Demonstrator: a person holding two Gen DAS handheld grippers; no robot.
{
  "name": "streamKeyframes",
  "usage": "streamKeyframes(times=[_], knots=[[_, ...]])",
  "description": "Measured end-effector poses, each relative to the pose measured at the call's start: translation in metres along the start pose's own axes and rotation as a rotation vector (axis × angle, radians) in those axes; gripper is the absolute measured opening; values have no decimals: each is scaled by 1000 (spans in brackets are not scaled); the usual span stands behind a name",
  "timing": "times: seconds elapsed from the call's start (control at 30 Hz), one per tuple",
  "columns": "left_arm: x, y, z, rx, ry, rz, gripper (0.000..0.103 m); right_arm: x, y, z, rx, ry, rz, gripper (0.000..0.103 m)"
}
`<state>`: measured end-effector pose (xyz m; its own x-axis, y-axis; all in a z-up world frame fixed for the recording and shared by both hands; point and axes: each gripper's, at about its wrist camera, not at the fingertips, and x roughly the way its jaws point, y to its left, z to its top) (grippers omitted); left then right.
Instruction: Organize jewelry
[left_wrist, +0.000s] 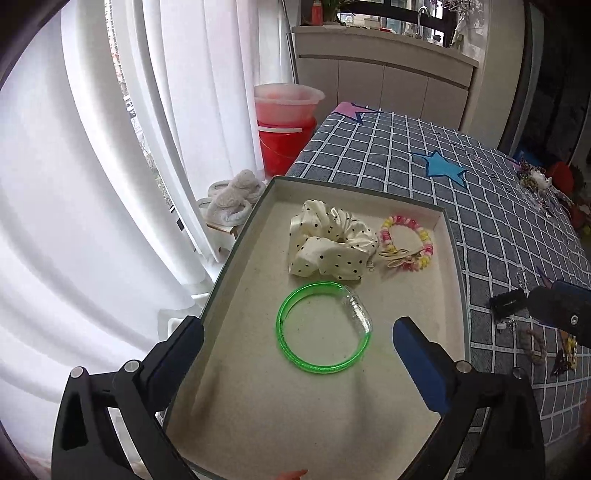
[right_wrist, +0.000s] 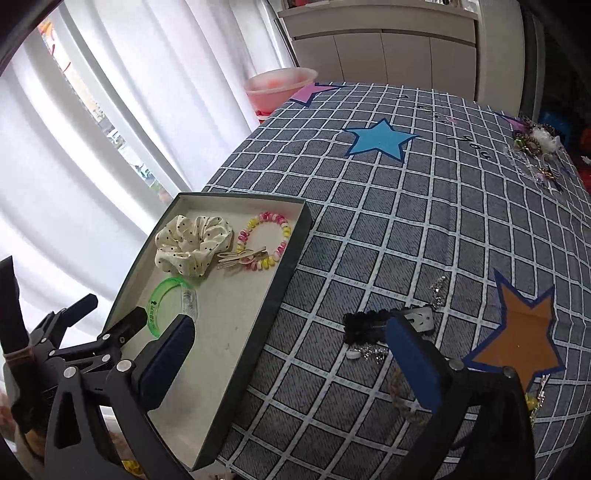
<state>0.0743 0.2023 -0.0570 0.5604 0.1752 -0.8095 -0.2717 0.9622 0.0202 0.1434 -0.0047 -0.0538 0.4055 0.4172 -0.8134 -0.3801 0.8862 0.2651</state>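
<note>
The tray (left_wrist: 455, 236) sits at the left edge of the checked tablecloth (right_wrist: 369, 229), its dark rim raised all round and its left wall hanging right at the table's side, curtains beyond. Inside it, the far end is taken: a polka-dot scrunchie (left_wrist: 328, 242) touches a pink-and-yellow bead bracelet (left_wrist: 406, 240), with a gold hair clip (right_wrist: 242, 255) lying across the bracelet's near side. The green bangle (left_wrist: 321, 326) lies flat just nearer. The near half of the tray floor is bare.

My left gripper (left_wrist: 297, 350) hangs tilted down over that bare floor, fingers spread wide with nothing between them, the bangle just ahead of the tips. My right gripper (right_wrist: 288, 347) points down over the tray's right rim, fingers wide apart and empty; its right finger stands beside a black bow clip (right_wrist: 364, 321) on the cloth, near an orange star (right_wrist: 524, 339).
</note>
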Motion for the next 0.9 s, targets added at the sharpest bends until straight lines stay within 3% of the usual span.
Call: streamKeyframes(times=[0.27,0.53,0.9], knots=[[-21,-34,-8,82,-9,-51,103,-23,-24,-24,59,-3,-19,103],[-38,-83,-18,191,-31,-86,103,-52,-77,-63,164,-12,-85,103],[-44,-153,-33,292,21,-210,103,-86,-151,-116,296,-23,-186,103]])
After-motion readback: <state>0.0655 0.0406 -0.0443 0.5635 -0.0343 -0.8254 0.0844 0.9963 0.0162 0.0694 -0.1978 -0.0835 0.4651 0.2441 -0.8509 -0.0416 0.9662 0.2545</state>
